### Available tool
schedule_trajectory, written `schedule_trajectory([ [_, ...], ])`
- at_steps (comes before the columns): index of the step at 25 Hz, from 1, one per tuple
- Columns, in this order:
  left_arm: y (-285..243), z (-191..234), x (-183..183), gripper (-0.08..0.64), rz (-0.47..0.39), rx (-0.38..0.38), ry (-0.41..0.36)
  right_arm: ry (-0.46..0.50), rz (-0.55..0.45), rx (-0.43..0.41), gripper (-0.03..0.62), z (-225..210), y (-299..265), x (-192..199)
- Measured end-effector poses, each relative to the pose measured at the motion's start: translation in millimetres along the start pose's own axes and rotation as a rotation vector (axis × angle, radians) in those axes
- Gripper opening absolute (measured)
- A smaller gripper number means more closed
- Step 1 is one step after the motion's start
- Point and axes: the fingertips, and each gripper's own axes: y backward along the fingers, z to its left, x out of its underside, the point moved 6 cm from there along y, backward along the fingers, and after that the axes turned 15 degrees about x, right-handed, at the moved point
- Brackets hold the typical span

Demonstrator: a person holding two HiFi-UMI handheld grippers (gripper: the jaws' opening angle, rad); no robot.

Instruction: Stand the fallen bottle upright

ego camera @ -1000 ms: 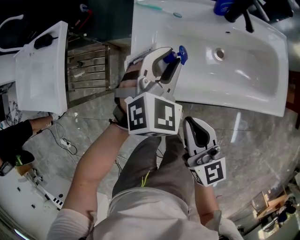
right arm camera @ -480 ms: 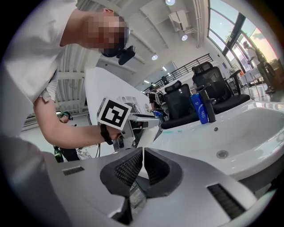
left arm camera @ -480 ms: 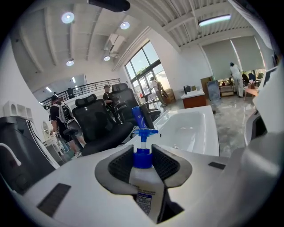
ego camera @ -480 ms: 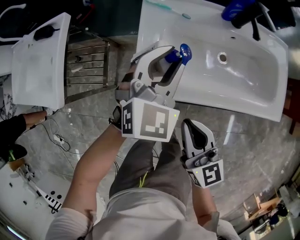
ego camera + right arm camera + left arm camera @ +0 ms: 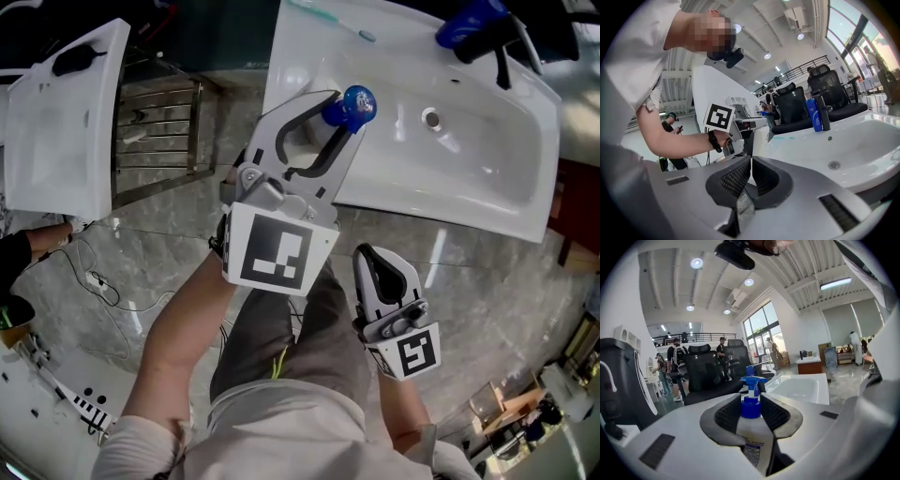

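Over sink (image 5: 487,141), note left gripper (image 5: 751,414) clamped on bottle (image 5: 349,105) neck (right gripper (image 5: 749,176) closed, empty). Treat as probably light, rigid, slick; grip there.

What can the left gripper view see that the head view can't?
Only the left gripper view shows the spray bottle's white body and label squeezed between the left tool's pads, with black chairs behind. Only the head view shows the right tool, shut and empty, and the drain in the sink. Both show the bottle's blue spray top.
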Motion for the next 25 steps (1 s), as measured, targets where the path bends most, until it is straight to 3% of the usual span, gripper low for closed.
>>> schedule_trajectory([
  [4,11,11,3,0.141,-0.095,0.011,0.092,0.021,0.018,-0.009,0.037,5,-5,-3],
  [18,43,21,29,0.141,-0.271,0.166,0.115,0.055,0.058,-0.043,0.037,31,-25,-5],
  [25,55,37,41,0.141,-0.348,0.220,0.185,0.056,0.068,-0.045,0.037,38,-37,-6],
])
